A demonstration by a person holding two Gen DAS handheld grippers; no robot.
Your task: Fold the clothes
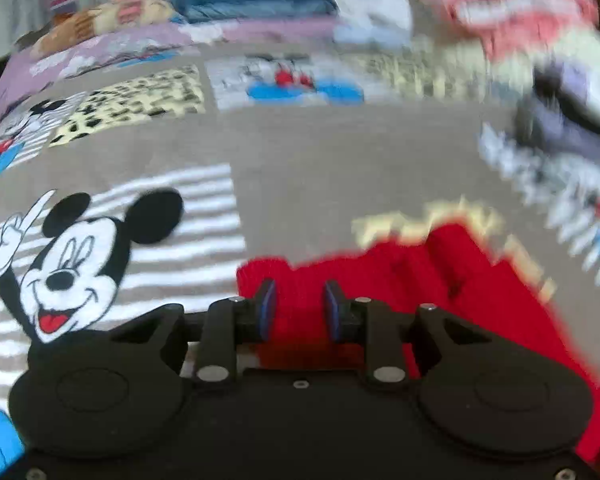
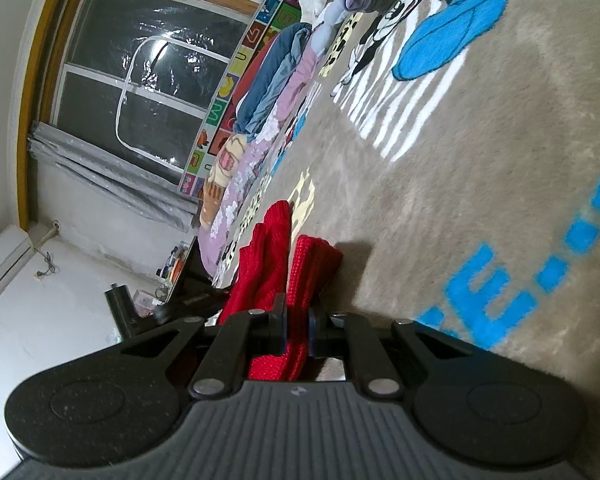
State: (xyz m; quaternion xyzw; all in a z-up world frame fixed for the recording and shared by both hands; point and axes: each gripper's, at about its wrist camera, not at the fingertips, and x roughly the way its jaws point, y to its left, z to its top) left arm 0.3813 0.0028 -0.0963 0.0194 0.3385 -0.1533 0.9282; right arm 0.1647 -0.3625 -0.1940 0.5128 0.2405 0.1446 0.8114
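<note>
Red knit garment point(image 2: 300, 276) pinched in right claw point(image 2: 297, 328), left claw point(image 1: 300, 308) parted above it

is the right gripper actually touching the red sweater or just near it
Touching. The right wrist view shows the right gripper with its jaws closed on a fold of the red sweater, knit fabric pinched between them with no gap.
</note>
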